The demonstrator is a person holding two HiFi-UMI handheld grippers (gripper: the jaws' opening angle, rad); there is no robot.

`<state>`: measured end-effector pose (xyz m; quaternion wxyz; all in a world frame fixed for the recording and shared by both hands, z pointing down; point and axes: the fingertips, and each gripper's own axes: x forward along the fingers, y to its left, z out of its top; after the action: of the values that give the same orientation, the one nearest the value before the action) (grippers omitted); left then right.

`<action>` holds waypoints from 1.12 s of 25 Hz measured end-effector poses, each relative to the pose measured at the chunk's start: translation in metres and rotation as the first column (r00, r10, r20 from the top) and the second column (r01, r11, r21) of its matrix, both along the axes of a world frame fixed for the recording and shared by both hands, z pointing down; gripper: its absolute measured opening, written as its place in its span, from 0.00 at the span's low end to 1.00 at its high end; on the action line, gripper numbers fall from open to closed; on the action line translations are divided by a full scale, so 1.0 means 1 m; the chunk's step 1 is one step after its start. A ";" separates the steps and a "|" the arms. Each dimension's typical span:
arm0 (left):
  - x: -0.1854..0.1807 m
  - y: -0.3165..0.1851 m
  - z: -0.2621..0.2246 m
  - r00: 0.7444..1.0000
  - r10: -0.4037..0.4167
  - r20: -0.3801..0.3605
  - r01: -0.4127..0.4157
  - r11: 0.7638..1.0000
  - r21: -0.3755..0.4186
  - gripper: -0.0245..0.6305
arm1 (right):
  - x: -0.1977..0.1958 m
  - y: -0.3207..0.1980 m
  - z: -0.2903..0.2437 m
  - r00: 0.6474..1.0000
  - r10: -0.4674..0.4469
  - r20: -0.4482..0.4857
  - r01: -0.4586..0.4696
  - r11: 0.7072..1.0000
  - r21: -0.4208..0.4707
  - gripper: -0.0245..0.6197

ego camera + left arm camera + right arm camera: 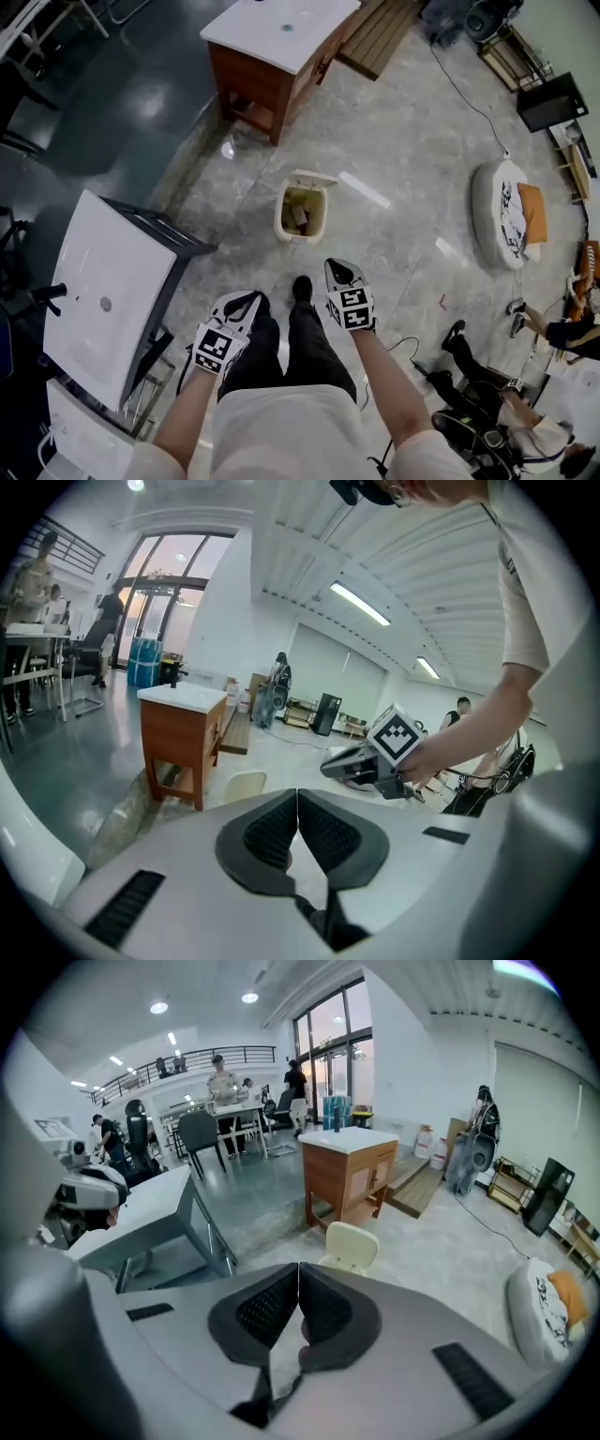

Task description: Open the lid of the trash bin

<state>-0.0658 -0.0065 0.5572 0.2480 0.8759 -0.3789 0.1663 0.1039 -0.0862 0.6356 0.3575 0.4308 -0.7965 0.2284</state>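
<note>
Left gripper (246,301) and right gripper (337,269), low in frame, were pinched closed on nothing; the trash bin (299,237) stood mid-frame, its lid (314,178) seemingly already up, so best left unbumped.

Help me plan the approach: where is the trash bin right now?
In the head view the trash bin sits on the floor near centre, ahead of the person's shoe and short of the wooden cabinet.
</note>
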 end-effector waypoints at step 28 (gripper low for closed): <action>0.055 0.068 -0.159 0.992 -0.097 -0.077 0.110 0.976 0.186 0.06 | 0.119 0.131 -0.214 0.982 -0.007 0.189 -0.047 0.959 0.280 0.09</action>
<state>-0.0107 0.0614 0.3978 0.1842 0.8799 -0.4294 0.0864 0.2225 0.0445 0.4217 0.2129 0.4618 -0.8469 0.1556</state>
